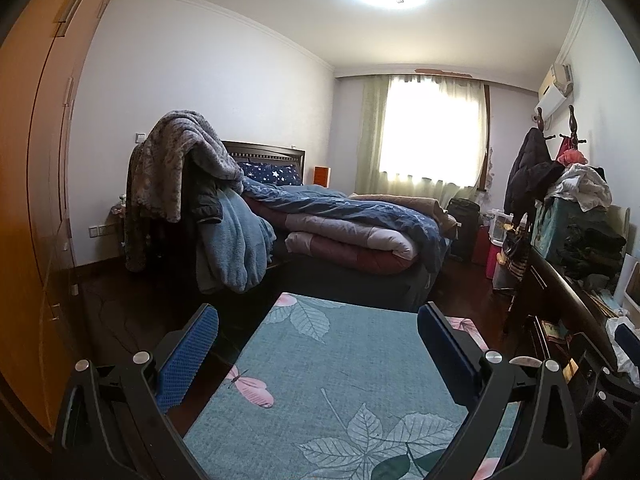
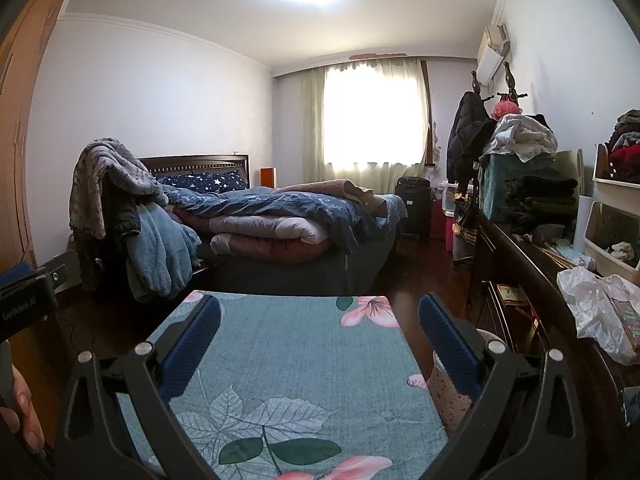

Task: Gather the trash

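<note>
A crumpled white plastic bag (image 2: 596, 308) lies on the dark dresser top at the right; in the left wrist view its edge (image 1: 624, 340) shows at the far right. My left gripper (image 1: 318, 314) is open over the teal leaf-patterned rug (image 1: 320, 380), holding nothing. My right gripper (image 2: 319, 304) is also open and empty above the same rug (image 2: 288, 360). Both point toward the bed. The bag sits to the right of both grippers, apart from them. No other trash is clear to me.
A bed (image 2: 304, 224) piled with quilts fills the middle. A chair draped with blankets (image 1: 192, 200) stands left of it. A wooden wardrobe (image 1: 40, 200) lines the left. The dresser (image 2: 520, 264) carries folded clothes. A black suitcase (image 2: 412, 208) stands by the window.
</note>
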Action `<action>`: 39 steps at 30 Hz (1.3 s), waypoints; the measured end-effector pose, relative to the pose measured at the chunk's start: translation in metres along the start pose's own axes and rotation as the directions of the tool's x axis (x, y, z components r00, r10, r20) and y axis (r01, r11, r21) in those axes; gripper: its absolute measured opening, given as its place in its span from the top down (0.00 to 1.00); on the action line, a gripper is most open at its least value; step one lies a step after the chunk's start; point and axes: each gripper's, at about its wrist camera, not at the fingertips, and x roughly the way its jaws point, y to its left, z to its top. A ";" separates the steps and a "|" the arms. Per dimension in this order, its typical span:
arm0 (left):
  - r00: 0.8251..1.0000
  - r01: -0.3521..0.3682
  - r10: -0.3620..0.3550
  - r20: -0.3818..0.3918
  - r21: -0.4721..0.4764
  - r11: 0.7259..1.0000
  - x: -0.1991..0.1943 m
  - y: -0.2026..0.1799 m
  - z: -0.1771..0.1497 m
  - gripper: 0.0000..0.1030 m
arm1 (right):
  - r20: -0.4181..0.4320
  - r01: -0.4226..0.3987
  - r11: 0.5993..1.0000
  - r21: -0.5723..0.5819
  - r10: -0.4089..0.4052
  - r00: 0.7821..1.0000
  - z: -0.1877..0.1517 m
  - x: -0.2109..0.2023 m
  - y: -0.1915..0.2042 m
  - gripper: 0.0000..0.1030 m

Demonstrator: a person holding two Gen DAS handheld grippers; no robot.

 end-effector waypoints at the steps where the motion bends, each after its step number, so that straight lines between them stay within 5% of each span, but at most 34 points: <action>1: 1.000 -0.001 0.001 0.000 0.000 1.000 -0.001 0.000 0.000 0.04 | -0.002 0.000 1.000 0.000 0.000 1.000 -0.001 0.001 0.000 0.03; 39: 1.000 0.000 0.000 -0.012 0.006 1.000 0.009 0.001 -0.004 0.04 | -0.042 0.000 1.000 -0.004 0.000 0.999 -0.010 0.015 -0.002 0.03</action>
